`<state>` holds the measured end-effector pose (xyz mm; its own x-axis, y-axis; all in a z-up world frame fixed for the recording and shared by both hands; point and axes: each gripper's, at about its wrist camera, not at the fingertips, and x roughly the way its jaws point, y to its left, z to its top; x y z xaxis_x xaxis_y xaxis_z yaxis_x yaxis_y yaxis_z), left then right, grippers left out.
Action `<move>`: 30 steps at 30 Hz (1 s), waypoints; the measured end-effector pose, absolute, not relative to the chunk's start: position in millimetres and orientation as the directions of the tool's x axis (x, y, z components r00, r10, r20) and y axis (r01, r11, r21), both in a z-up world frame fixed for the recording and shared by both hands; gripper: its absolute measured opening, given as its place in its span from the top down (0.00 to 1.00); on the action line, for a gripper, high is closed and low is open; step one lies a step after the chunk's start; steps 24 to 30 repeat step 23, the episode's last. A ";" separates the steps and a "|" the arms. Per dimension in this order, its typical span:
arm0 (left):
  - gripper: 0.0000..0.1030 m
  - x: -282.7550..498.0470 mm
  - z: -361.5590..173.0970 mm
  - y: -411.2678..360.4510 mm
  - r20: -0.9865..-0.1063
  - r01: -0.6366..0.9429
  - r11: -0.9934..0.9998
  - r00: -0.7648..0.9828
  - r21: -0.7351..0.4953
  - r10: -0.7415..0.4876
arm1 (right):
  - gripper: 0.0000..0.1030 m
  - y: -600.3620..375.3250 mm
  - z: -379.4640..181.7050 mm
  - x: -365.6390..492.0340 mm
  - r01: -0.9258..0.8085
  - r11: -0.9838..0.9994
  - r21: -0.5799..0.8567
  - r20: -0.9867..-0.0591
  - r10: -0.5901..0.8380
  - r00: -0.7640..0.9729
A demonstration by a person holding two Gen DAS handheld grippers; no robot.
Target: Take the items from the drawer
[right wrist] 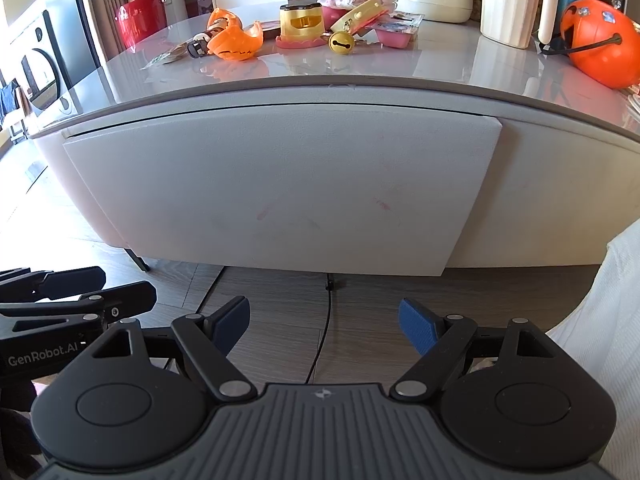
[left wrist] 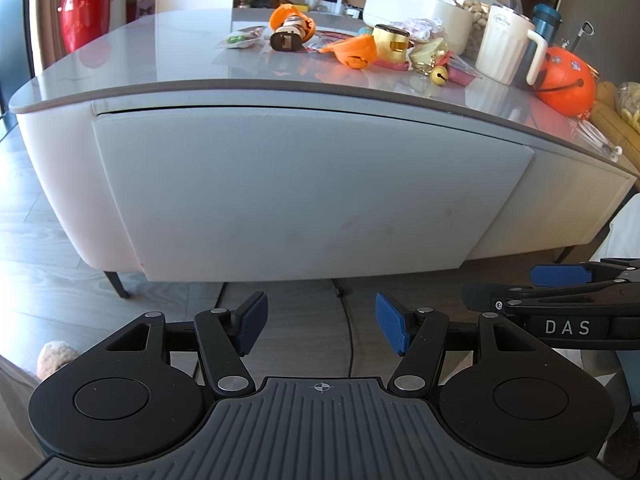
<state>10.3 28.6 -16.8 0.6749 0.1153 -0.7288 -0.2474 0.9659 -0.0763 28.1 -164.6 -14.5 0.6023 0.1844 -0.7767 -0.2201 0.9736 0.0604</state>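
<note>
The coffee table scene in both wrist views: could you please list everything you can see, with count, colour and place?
coffee table: one, grey glossy top, ahead
drawer front: one, pale grey, shut, under the top
jack-o'-lantern pail: one, orange, top's right end
jug: one, cream, beside the pail
bell: one, gold, mid-top
orange shell halves: two or so, left of the bell
yellow toy: one, on a pink base
lidded bin: one, red, beyond the table's left end
cable: one, black, on the floor
left gripper: black, blue pads, open
right gripper: same, open
</note>
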 end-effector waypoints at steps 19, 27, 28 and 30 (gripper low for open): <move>0.90 0.1 10.6 -15.1 -0.617 -0.256 0.966 0.755 0.033 0.221 | 0.20 -187.0 0.6 24.6 -0.174 0.968 0.183 -0.728 0.252 0.637; 0.87 12.6 12.0 -22.4 -0.623 -0.212 0.977 0.763 0.010 0.172 | 0.20 -198.0 2.9 25.2 -0.143 0.961 0.237 -0.728 0.273 0.628; 0.87 12.6 12.0 -22.4 -0.623 -0.212 0.977 0.763 0.010 0.172 | 0.20 -198.0 2.9 25.2 -0.143 0.961 0.237 -0.728 0.273 0.628; 0.87 12.6 12.0 -22.4 -0.623 -0.212 0.977 0.763 0.010 0.172 | 0.20 -198.0 2.9 25.2 -0.143 0.961 0.237 -0.728 0.273 0.628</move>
